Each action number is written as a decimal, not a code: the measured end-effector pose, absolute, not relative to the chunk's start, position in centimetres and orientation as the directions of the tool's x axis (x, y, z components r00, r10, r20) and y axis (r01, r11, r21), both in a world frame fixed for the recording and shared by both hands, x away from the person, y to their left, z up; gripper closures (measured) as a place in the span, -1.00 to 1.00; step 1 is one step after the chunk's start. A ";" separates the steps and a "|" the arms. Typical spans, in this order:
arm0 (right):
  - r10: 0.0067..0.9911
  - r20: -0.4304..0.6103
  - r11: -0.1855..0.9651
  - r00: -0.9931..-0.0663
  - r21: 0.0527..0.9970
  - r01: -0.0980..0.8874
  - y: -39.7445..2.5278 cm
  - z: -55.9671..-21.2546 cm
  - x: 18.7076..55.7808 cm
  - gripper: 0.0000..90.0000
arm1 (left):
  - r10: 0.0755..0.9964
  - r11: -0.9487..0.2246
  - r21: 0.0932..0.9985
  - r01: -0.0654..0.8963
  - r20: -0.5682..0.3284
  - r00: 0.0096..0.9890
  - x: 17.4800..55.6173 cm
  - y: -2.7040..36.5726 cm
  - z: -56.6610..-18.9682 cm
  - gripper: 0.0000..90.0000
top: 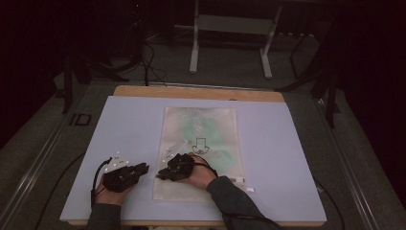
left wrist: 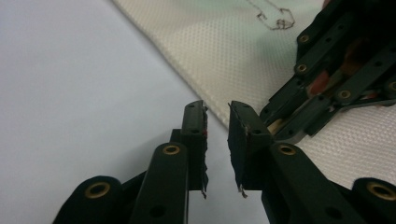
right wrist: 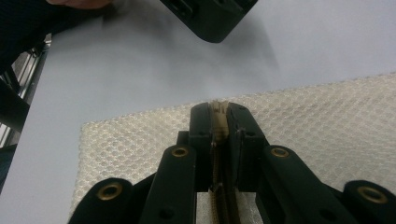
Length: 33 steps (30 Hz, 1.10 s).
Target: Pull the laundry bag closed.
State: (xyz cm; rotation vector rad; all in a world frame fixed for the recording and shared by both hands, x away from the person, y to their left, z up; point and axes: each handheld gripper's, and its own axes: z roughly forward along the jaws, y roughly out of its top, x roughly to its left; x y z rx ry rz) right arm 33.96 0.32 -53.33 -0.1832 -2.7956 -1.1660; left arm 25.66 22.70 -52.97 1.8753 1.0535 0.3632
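A cream, bubble-textured flat bag (top: 201, 129) with a printed arrow (top: 200, 145) lies lengthwise in the middle of a pale mat (top: 129, 124). My right gripper (top: 162, 174) rests on the bag's near-left part, shut on a raised fold of the bag's edge (right wrist: 219, 108). The textured bag (right wrist: 327, 121) spreads behind my right gripper (right wrist: 219, 122). My left gripper (top: 142, 168) lies on the mat just left of the bag. My left gripper (left wrist: 217, 140) is open a narrow gap with nothing in it, tips close to the bag's edge (left wrist: 224, 51) and the right gripper (left wrist: 327, 84).
The mat covers a wooden tabletop (top: 198, 92). Beyond the table stands a white frame with two legs (top: 230, 38), with cables (top: 148, 62) on the dark floor. A metal rail (top: 38, 158) runs along the table's left side.
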 end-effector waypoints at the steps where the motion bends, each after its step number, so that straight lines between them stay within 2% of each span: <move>1: 0.069 0.145 0.698 -0.987 0.699 0.152 0.3 -53.3 34.0 0.81 | 0.784 -0.197 0.834 0.516 -0.181 0.593 25.6 22.7 -53.0 0.75; 3: 0.069 0.146 0.698 -0.987 0.699 0.152 0.3 -53.3 34.0 0.81 | 0.778 -0.192 0.835 0.516 -0.191 0.599 25.5 22.6 -53.0 0.91; 6: 0.069 0.142 0.700 -0.987 0.698 0.150 0.4 -53.3 33.9 0.81 | 0.774 -0.202 0.824 0.529 -0.196 0.602 25.6 22.3 -53.1 0.97; 19: 0.071 0.117 0.698 -0.991 0.703 0.133 0.3 -53.3 33.6 0.82 | 0.761 -0.230 0.802 0.551 -0.205 0.616 26.8 20.6 -53.6 0.97; 33: 0.074 0.120 0.694 -0.990 0.707 0.138 0.3 -53.4 33.6 0.82 | 0.732 -0.264 0.786 0.559 -0.214 0.646 25.5 20.7 -53.6 0.98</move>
